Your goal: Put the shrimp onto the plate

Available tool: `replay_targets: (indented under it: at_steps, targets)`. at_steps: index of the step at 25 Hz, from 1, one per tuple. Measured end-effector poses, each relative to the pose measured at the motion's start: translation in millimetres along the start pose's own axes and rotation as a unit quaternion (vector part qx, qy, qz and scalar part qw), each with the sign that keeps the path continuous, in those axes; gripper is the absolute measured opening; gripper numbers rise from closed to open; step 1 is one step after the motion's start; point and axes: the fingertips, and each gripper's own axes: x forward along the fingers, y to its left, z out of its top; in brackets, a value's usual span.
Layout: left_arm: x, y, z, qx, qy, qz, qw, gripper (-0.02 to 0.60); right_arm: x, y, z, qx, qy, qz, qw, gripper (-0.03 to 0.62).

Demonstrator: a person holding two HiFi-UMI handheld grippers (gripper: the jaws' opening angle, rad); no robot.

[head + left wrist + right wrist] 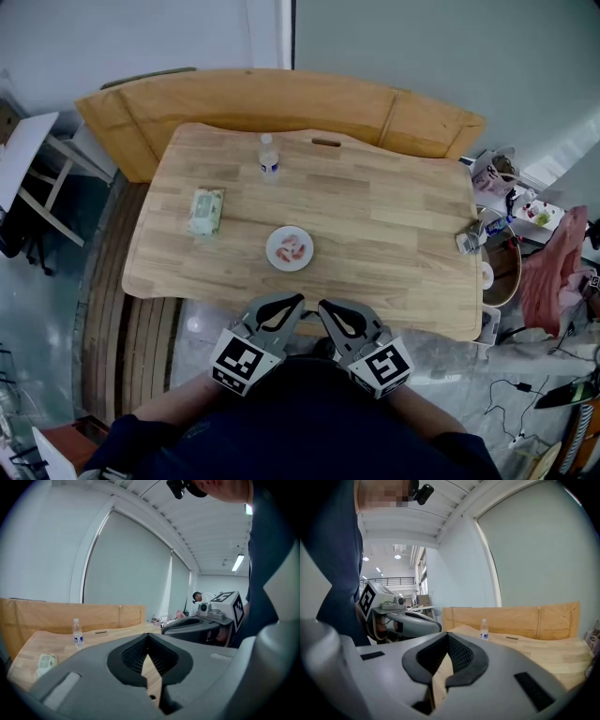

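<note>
item: shrimp [292, 247], small pink pieces, lying on the white plate [275, 259], mid tabletop [394, 216]. handling, judged: light, soft, slippery; pinch gently across the body. left claw [299, 301], right claw [322, 306]: tips together, empty, well short of the plate.

The head view looked steeply down on the whole table [394, 234] from well above, while both gripper views sat low off its near edge, facing across it — all three shared the water bottle [269, 156].
</note>
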Motion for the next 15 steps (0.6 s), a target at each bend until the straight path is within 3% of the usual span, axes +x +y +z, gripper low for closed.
replay_targets:
  at_steps: [15]
  targets:
    - [-5.1, -3.4, -4.6, -0.002, 0.008, -0.004, 1.0, 0.006, -2.3, 7.7, 1.2, 0.005, 0.002, -0.005, 1.0, 0.009]
